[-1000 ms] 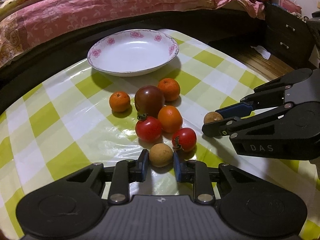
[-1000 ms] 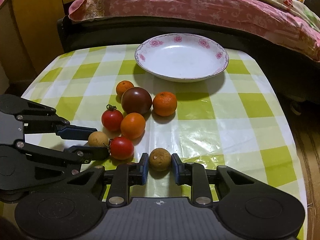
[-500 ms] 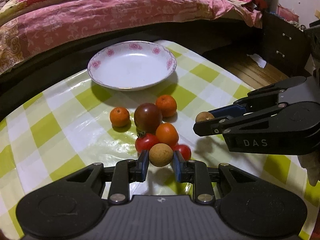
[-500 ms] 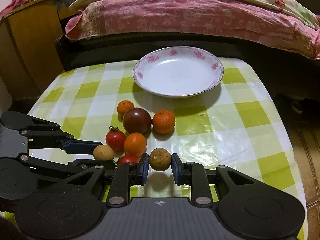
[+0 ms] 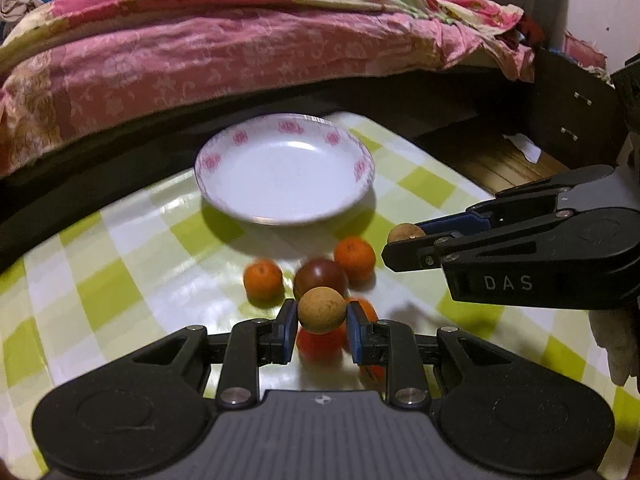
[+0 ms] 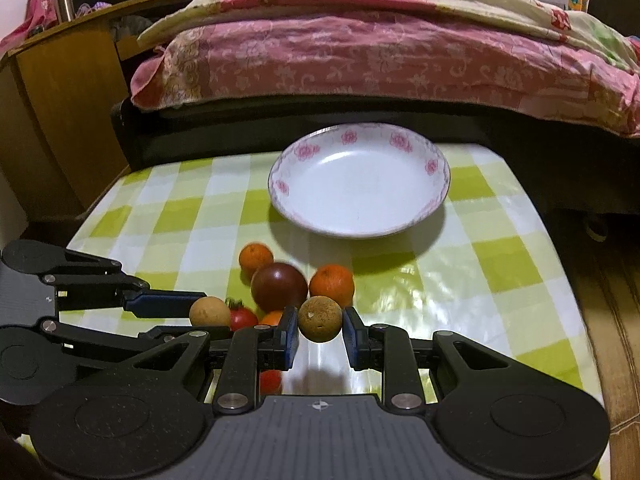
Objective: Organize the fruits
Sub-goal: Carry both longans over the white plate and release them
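Only the right wrist view catches the wooden cabinet off to the left; the left wrist view gets the dark drawer unit and bare floor on the right instead. Both tools tilt downward over the checked tablecloth. The left gripper is clamped on a pale brown longan, the right gripper on a darker brown longan, both lifted clear of the cloth. The oranges and tomatoes sit below, white flowered plate beyond them, pink-quilted bed behind.
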`<state>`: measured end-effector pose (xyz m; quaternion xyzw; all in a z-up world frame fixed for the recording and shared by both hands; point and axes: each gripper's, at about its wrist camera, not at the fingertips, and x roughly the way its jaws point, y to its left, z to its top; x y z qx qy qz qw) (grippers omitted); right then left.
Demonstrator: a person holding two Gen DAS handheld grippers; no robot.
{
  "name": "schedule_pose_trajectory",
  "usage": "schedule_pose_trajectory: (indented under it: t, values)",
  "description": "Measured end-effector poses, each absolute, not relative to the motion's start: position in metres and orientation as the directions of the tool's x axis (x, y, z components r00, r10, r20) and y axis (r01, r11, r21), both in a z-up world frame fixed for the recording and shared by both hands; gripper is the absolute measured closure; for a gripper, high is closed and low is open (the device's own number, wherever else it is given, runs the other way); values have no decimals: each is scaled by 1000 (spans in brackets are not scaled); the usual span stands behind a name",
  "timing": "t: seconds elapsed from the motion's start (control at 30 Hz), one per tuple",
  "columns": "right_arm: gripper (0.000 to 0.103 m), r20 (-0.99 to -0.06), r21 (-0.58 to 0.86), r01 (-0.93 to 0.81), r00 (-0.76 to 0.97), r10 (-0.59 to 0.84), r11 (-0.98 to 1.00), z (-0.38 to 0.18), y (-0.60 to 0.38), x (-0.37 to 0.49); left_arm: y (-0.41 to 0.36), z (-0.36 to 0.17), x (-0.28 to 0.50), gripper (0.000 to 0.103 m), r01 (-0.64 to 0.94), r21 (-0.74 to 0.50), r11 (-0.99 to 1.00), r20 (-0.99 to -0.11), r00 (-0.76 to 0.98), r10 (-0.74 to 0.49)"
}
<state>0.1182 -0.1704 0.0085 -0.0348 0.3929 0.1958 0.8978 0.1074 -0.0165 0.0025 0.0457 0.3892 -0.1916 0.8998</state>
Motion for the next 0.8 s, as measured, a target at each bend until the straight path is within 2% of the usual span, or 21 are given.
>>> schedule_pose_trajectory:
  t: [0.33, 0.8]
  values:
    - [82, -678, 70, -363, 666, 311, 929, 21, -167, 159, -19, 17, 159, 70, 357, -36, 933, -668, 686, -288]
    - [82, -699, 38, -361, 656, 283, 932, 2, -170, 201, -23, -9, 193, 70, 347, -2, 938, -695, 674, -251]
